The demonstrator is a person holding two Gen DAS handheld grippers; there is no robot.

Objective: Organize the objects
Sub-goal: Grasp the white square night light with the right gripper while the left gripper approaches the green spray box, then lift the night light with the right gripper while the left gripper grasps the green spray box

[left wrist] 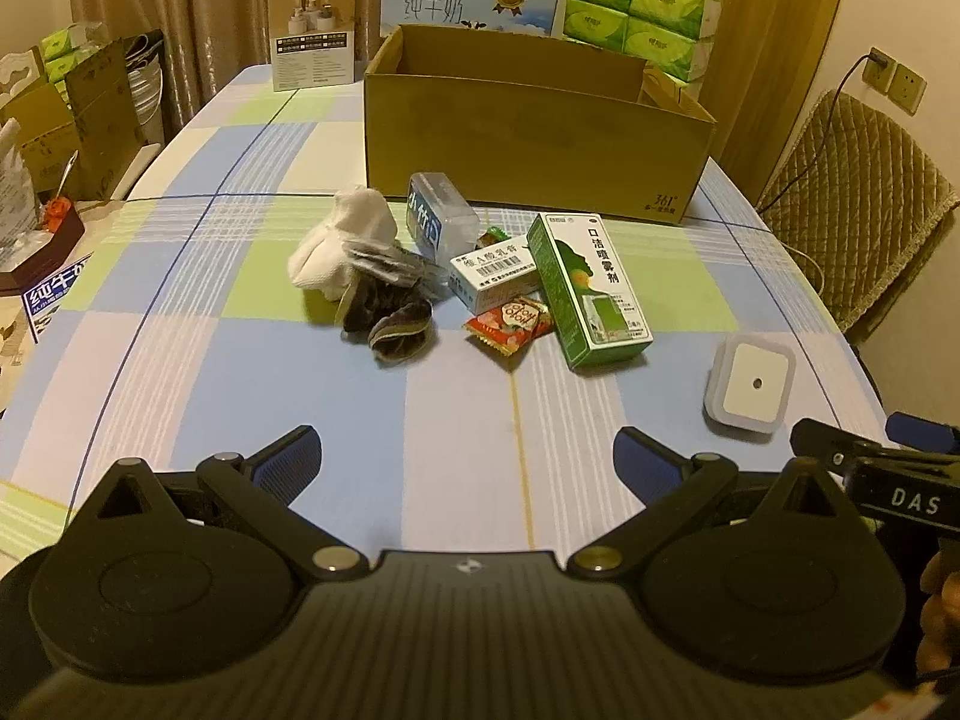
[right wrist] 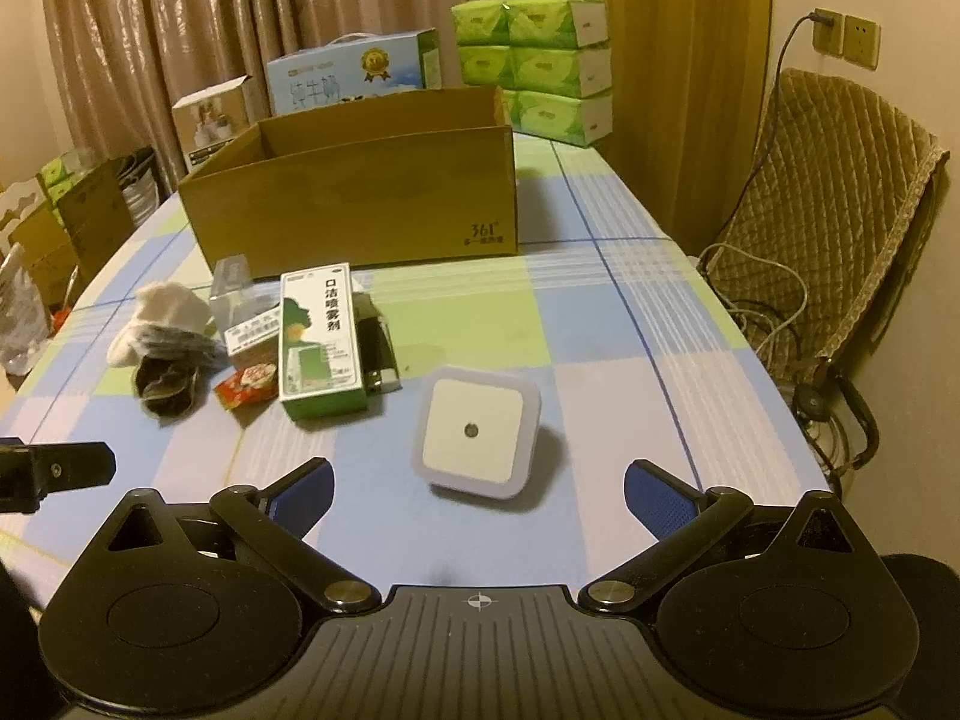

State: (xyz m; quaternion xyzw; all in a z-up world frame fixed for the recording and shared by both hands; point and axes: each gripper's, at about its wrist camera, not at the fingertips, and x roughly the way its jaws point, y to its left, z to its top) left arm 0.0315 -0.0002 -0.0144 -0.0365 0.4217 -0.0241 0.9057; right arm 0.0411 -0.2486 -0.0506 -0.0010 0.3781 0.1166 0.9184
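An open cardboard box [left wrist: 534, 150] [right wrist: 354, 204] stands at the back of the checked tablecloth. In front of it lies a cluster: a white sock bundle [left wrist: 345, 243], dark socks [left wrist: 390, 318], a clear plastic box [left wrist: 441, 213], a small white medicine box [left wrist: 495, 279], a red snack packet [left wrist: 510, 324] and a green spray box [left wrist: 591, 288] [right wrist: 321, 342]. A white square night light [left wrist: 753, 384] [right wrist: 477, 438] lies apart, just ahead of my right gripper [right wrist: 477, 492], which is open. My left gripper [left wrist: 465, 456] is open over bare cloth, short of the cluster.
A milk carton box [left wrist: 471, 0], green tissue packs [left wrist: 645, 12] and a small white box [left wrist: 312, 30] stand behind the cardboard box. A padded chair [right wrist: 828, 204] with cables is at the table's right edge. Boxes and bags crowd the left side.
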